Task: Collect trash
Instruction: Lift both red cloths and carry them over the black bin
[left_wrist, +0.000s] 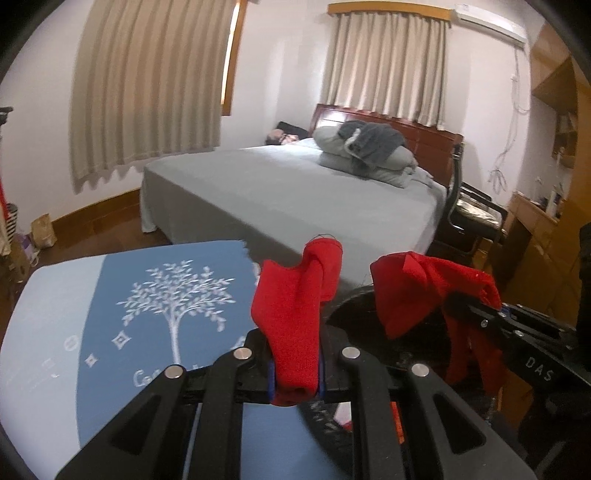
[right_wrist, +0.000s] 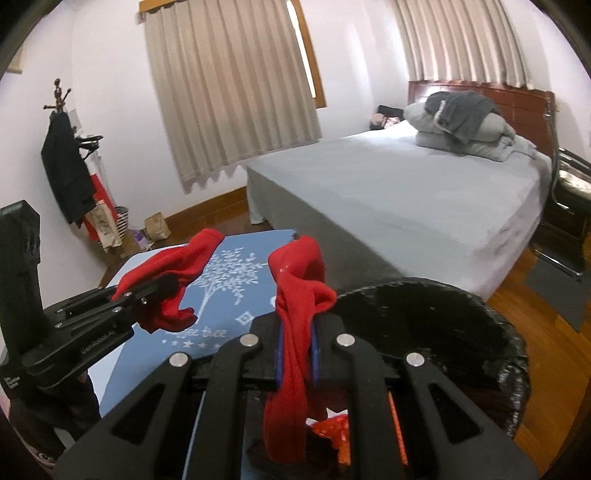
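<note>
1. A bedroom, with a grey bed (left_wrist: 295, 192) behind a blue tree-print tabletop (left_wrist: 147, 295)
2. A black bin (right_wrist: 424, 317) sits just beside the tabletop, a red drawstring bag apparently lining it
3. Likely step: cinching the bag; next, lift it clear
4. Left gripper (left_wrist: 295, 369) and right gripper (right_wrist: 295, 354): fingers clamped on the red drawstring handles (left_wrist: 291, 314)

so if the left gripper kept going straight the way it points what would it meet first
Probably the grey bed: the left gripper, shut on red cloth, aims over the blue tabletop toward it. Depth is unclear.
</note>
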